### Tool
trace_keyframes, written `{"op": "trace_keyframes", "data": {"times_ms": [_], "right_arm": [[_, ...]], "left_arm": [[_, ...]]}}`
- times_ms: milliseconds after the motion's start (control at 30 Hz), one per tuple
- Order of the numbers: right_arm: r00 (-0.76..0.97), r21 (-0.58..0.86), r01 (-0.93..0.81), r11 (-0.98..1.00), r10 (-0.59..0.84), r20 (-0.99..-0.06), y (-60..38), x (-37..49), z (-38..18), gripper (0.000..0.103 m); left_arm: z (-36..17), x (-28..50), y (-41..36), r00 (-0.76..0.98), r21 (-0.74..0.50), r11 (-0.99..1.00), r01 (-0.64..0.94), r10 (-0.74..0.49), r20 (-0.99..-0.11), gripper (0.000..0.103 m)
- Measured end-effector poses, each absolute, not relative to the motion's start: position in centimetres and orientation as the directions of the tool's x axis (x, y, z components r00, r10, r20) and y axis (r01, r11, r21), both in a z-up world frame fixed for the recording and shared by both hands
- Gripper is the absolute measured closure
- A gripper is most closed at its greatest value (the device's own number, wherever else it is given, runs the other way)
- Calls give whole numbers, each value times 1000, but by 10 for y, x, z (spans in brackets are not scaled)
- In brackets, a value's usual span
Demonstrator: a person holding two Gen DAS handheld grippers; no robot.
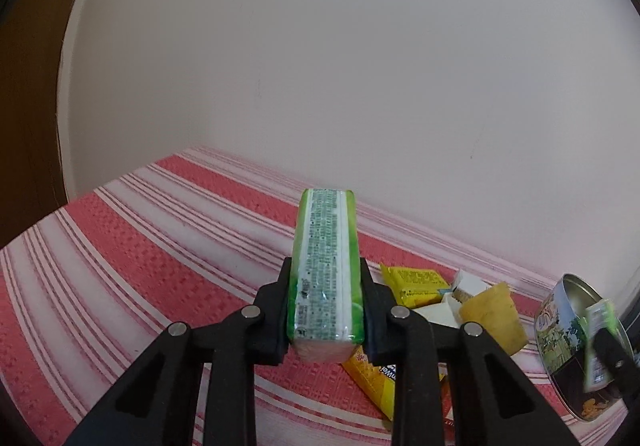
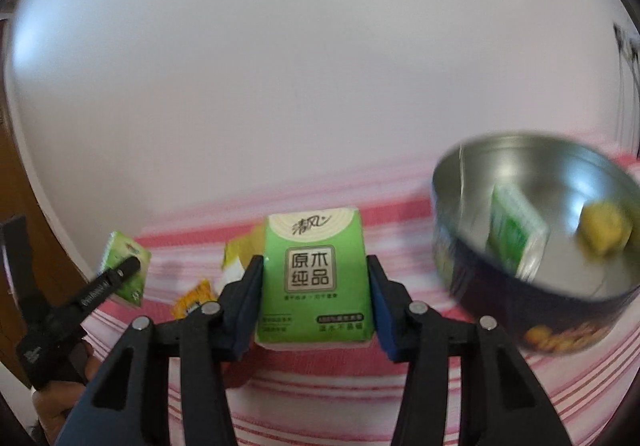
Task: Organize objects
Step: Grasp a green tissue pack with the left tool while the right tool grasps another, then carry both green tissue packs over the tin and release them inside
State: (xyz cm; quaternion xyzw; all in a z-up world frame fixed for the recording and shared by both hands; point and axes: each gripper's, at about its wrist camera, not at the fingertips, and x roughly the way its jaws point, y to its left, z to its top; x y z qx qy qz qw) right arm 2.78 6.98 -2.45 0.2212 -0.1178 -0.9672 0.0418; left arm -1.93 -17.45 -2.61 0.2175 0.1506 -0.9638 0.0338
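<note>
Left black two-finger claw (image 1: 326,306): I have its jaws clamped on a green packet's narrow sides, raised | Right black two-finger claw (image 2: 316,298): my jaws grip another green packet by its sides, front facing up, raised.

A green plastic-wrapped tissue pack (image 1: 326,278) is held edge-up above the striped cloth. A second green tissue pack (image 2: 316,278) faces label-up. The round printed metal tin (image 2: 536,246) holds a third green pack (image 2: 516,232) and a yellow lump (image 2: 604,230).
</note>
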Motion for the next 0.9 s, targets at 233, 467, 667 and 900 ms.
{"op": "trace_keyframes", "data": {"times_ms": [233,467,667,900], "right_arm": [[-951,122,-9,-992,-29,-308,75,47,-13,54],[-979,3,-70,-998,68,-193,87,69,-4,53],[-985,-52,-112,-992,118,-127,103,78,-2,53],[-981,-50,-160,-986,165,-101,127,84,0,53]], "left_arm": [[-22,-9,-151,-904,-267,-957,116,10,-427,74],[-15,-8,-97,-908,-200,-979,43,46,-417,74],[-16,-15,-66,-899,-178,-984,12,67,-432,74],[-9,-16,-36,-900,-152,-988,-20,84,-428,74]]}}
